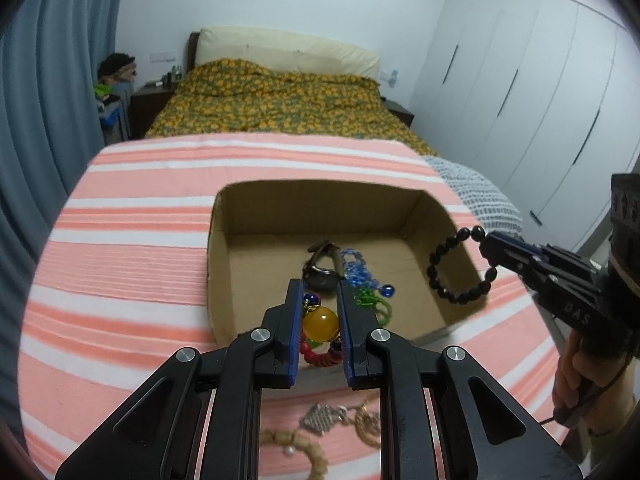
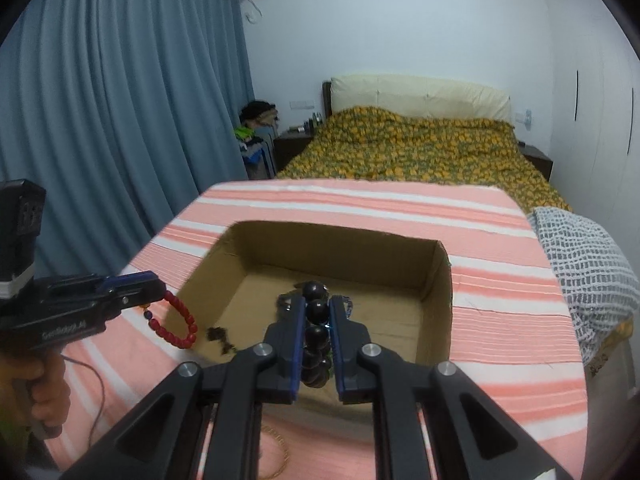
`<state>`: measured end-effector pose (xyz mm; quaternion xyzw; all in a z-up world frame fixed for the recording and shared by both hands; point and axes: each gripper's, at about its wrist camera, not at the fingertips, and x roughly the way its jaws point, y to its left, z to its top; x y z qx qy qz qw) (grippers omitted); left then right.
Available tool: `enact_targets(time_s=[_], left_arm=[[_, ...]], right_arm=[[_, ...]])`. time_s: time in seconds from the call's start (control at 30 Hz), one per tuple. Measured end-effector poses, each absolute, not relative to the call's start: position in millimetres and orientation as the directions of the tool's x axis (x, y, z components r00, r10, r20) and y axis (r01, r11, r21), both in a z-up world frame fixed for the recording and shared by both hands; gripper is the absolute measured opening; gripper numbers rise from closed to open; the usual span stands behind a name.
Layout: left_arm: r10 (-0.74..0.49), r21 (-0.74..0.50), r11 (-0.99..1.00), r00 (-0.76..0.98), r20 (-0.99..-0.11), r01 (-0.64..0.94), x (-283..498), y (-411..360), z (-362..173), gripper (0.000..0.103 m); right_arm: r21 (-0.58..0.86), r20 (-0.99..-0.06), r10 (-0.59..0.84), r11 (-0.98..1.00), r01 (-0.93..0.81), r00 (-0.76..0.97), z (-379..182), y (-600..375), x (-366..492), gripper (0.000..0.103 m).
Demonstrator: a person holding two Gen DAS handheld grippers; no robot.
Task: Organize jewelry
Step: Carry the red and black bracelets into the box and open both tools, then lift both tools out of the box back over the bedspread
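Your left gripper (image 1: 319, 312) jaws clamp a red-and-amber bead bracelet (image 1: 320, 330), your right gripper (image 2: 317, 328) jaws a black bead bracelet (image 2: 316, 336); carry both over the cardboard box (image 1: 320, 200) before letting go.

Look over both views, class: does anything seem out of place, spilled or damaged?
Nothing looks damaged or spilled. A few pieces lie loose on the striped cloth outside the cardboard box, unsorted. The left gripper holds a red bracelet, the right gripper a black one.
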<state>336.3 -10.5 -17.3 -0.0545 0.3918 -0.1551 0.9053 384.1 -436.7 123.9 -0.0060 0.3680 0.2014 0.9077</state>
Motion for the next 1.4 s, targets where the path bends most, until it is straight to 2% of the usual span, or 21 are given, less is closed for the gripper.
enact_targets(time_s=[0.37,0.4,0.43,0.47,0.5,0.57,1.03,1.4], left_arm=[[-0.278,-0.173,0.958,0.597,-0.753,0.227,384.8,-27.3,-62.9,0.016],[-0.264,-0.157,0.961,0.597,-0.758,0.226,386.1,-29.8,-64.6,0.018],[-0.243,-0.134,0.966,0.6,-0.762,0.221,387.9,-32.2,-67.3,0.02],[-0.22,-0.111,0.971,0.604,-0.766,0.213,388.8,-33.8,-69.3,0.04],[-0.198,-0.091,0.975,0.607,-0.77,0.202,388.2,-34.7,-71.4,0.072],[-0.167,-0.067,0.982,0.637,-0.753,0.178,383.6,-34.4,-70.3,0.096],[-0.194,-0.089,0.979,0.696,-0.691,0.185,293.8,-25.1,-50.4,0.098],[-0.17,-0.105,0.985,0.658,-0.734,0.138,203.6,6.9,-91.4,0.099]], right_arm=[[0.159,-0.755,0.329,0.931,-0.329,0.568,68.9,-442.7,444.3,0.014],[0.156,-0.757,0.318,0.936,-0.315,0.571,67.0,-445.5,446.8,0.025],[0.144,-0.762,0.292,0.946,-0.289,0.577,64.2,-448.9,450.2,0.05],[0.123,-0.764,0.252,0.96,-0.25,0.594,63.7,-453.6,450.3,0.059],[0.114,-0.759,0.233,0.967,-0.228,0.608,65.2,-454.7,453.2,0.063],[0.114,-0.73,0.221,0.972,-0.204,0.647,72.8,-462.5,443.5,0.063],[0.077,-0.693,0.245,0.96,-0.269,0.678,94.9,-445.0,358.0,0.063],[0.017,-0.726,0.22,0.953,-0.303,0.652,71.1,-428.3,262.5,0.063]])
